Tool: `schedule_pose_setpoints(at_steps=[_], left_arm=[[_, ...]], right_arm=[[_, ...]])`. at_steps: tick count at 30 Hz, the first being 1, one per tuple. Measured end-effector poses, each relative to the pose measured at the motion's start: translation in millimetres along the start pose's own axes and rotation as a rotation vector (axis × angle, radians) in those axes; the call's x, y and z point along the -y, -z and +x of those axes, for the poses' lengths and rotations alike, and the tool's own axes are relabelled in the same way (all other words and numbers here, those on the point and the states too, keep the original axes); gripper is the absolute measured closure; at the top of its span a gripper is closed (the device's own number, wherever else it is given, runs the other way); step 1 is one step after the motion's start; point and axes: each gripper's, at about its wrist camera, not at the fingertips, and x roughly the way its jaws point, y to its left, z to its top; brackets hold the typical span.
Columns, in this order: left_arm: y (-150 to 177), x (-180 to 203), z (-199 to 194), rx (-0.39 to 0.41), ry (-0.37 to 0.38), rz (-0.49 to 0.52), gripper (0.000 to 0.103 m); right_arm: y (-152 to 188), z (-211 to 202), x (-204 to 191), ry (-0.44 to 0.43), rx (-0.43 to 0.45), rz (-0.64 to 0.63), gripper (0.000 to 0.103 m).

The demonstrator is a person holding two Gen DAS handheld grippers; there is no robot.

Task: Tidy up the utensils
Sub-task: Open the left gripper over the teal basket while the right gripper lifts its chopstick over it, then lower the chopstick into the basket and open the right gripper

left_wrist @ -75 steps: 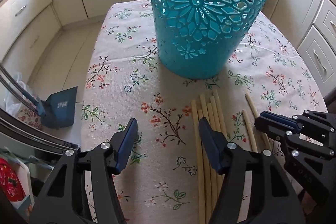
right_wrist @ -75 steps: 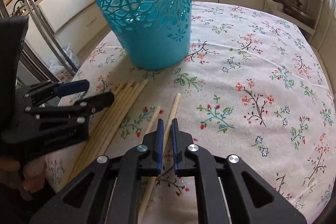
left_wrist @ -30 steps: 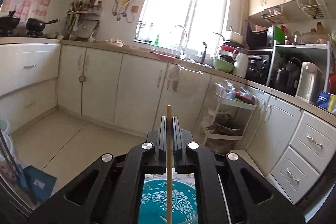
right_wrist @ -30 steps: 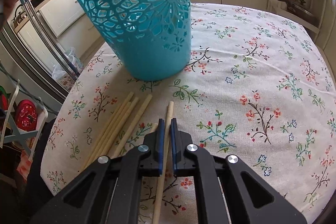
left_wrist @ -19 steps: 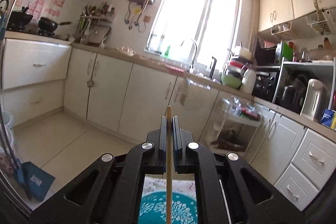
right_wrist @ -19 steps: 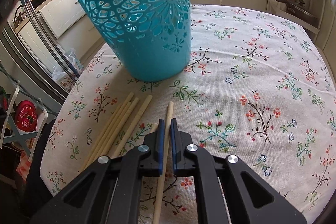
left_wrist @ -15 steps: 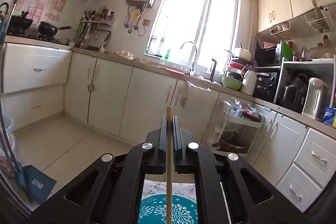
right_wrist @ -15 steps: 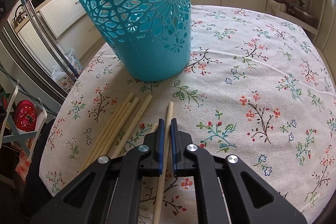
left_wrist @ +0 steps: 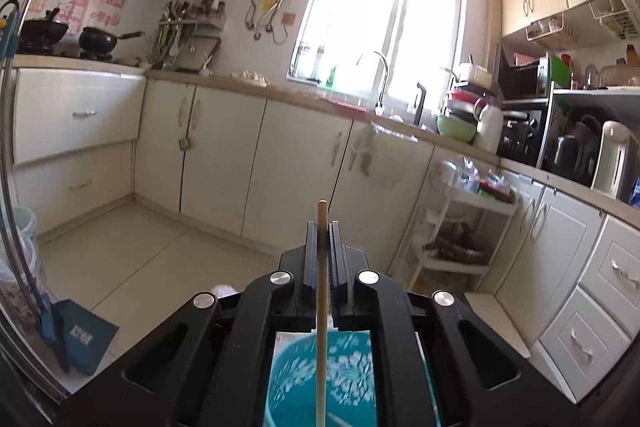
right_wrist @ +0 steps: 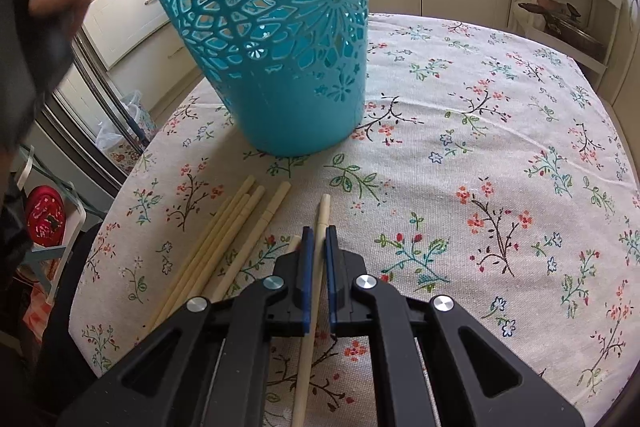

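Left gripper [left_wrist: 321,227]: jaws closed on one wooden chopstick [left_wrist: 321,327], held upright, tip above the fingers. Teal openwork basket [left_wrist: 348,383] directly below (a second stick lies inside). Behind: cream kitchen cabinets [left_wrist: 224,151], sink faucet [left_wrist: 378,75], bright window [left_wrist: 384,15], blue dustpan [left_wrist: 80,339] on the floor.

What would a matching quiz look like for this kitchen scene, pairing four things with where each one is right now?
Things:
1. teal basket
2. chopstick in the left gripper
3. chopstick in the right gripper
4. loose chopsticks

Places:
A. lying on the tablecloth between shut jaws
B. lying in a bunch on the tablecloth, gripped by nothing
C. standing upright on the flowered tablecloth
D. held upright above the basket's open top

Pairs: 1-C, 2-D, 3-A, 4-B
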Motion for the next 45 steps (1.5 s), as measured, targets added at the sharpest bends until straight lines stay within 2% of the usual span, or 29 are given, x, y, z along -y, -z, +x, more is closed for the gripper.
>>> schedule_pose_setpoints(at_steps=[4, 9, 11, 16, 22, 27, 29, 31, 33, 35, 36, 37, 41, 45], left_arm=[[13, -4, -5, -0.035, 0.003, 0.031, 0.098], [29, -1, -11, -0.104, -0.017, 0.128, 0.095], [35, -2, -15, -0.126, -0.025, 0.141, 0.086], [47, 2, -30, -0.157, -0.039, 0.187, 0.07], [55, 13, -53, -0.154, -0.03, 0.246, 0.061], [54, 18, -72, -0.147, -0.028, 0.26, 0.054], [52, 17, -77, -0.145, -0.027, 0.249, 0.053], [48, 13, -83, -0.14, -0.033, 0.233, 0.052], [43, 8, -87, -0.134, -0.04, 0.214, 0.051], [38, 2, -92, -0.121, -0.058, 0.188, 0.049], [36, -1, -94, -0.115, -0.067, 0.177, 0.049], [33, -4, -95, -0.108, -0.077, 0.161, 0.049], [21, -19, -103, -0.064, -0.129, 0.079, 0.048], [13, -29, -112, -0.028, -0.146, 0.029, 0.048]], right_arm=[[0, 0, 1, 0.0, 0.004, 0.004, 0.096], [3, -1, 1, 0.001, 0.013, 0.01, 0.097], [3, -1, 1, 0.003, 0.014, 0.01, 0.097], [0, 1, -2, 0.019, 0.004, 0.001, 0.096], [0, 2, -7, 0.044, 0.012, -0.025, 0.097], [6, -6, 2, 0.048, 0.042, 0.047, 0.097], [7, -19, 9, 0.028, 0.1, 0.102, 0.097], [6, -42, 12, -0.013, 0.221, 0.142, 0.097], [3, -82, 11, -0.047, 0.435, 0.179, 0.097], [1, -115, 6, -0.045, 0.606, 0.195, 0.097], [-1, -134, 3, -0.058, 0.71, 0.202, 0.097], [-5, -148, 1, -0.08, 0.778, 0.216, 0.097], [-24, -173, 8, -0.167, 0.974, 0.339, 0.097], [-43, -187, 12, -0.175, 1.114, 0.408, 0.097]])
